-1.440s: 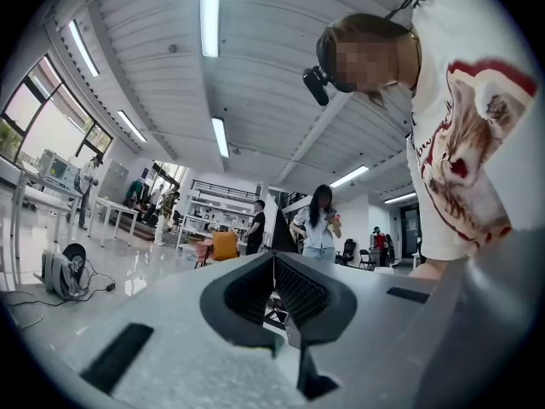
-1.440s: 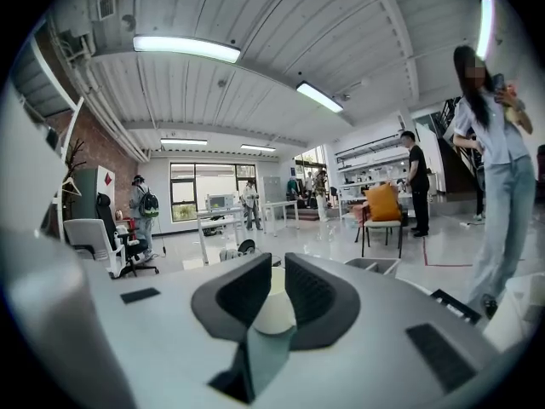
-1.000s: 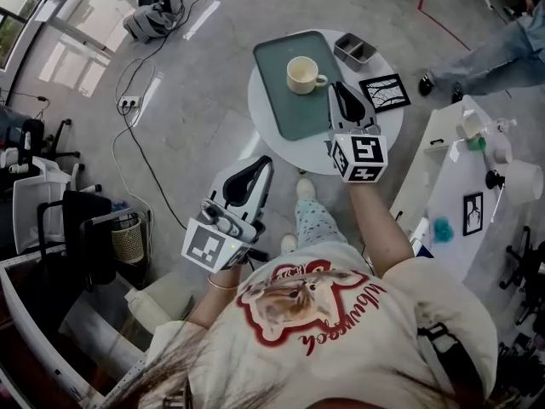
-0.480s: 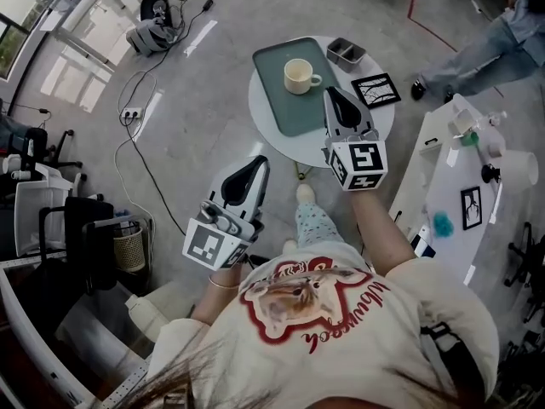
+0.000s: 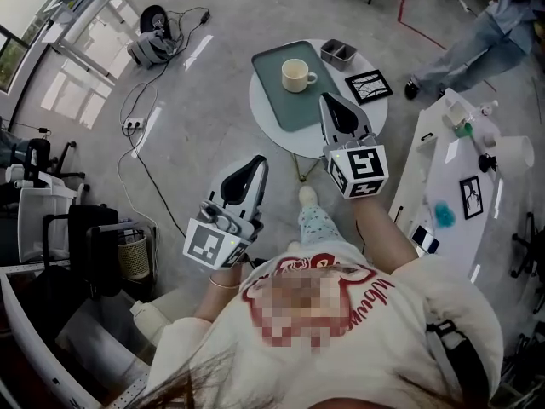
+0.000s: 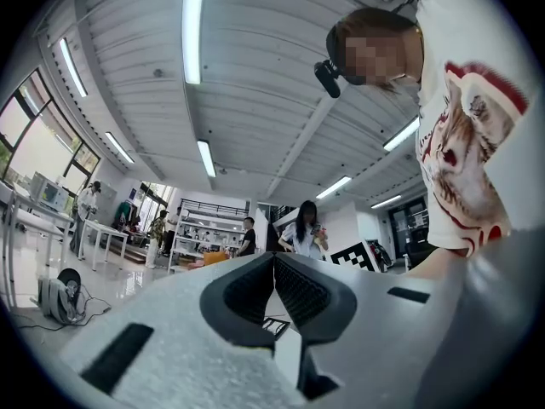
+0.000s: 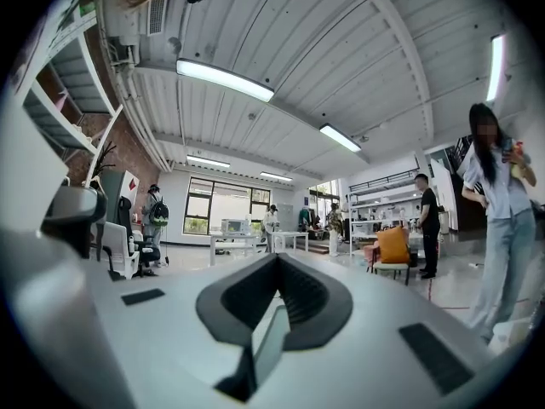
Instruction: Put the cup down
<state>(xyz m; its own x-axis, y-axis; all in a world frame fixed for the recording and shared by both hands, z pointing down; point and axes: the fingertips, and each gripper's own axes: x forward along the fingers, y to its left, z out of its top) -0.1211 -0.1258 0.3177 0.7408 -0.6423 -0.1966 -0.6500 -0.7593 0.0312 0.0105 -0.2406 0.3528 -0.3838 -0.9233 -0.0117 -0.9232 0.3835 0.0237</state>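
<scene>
A cream cup with a handle stands upright on a green tray on the round white table. My right gripper is shut and holds nothing. It hovers over the table's near right part, beside the tray and well short of the cup. My left gripper is also shut and bare, low over the floor to the table's near left. In the left gripper view the jaws meet. In the right gripper view the jaws meet too, and that view looks out across the room.
A black-and-white marker card and a small grey box lie on the table's far right. A white bench with small items stands at the right. Cables run over the floor at left, near chairs. A person stands at top right.
My right gripper has drawn back from the tray toward my body, away from the cup. The cup stays on the tray. The left gripper has hardly moved.
</scene>
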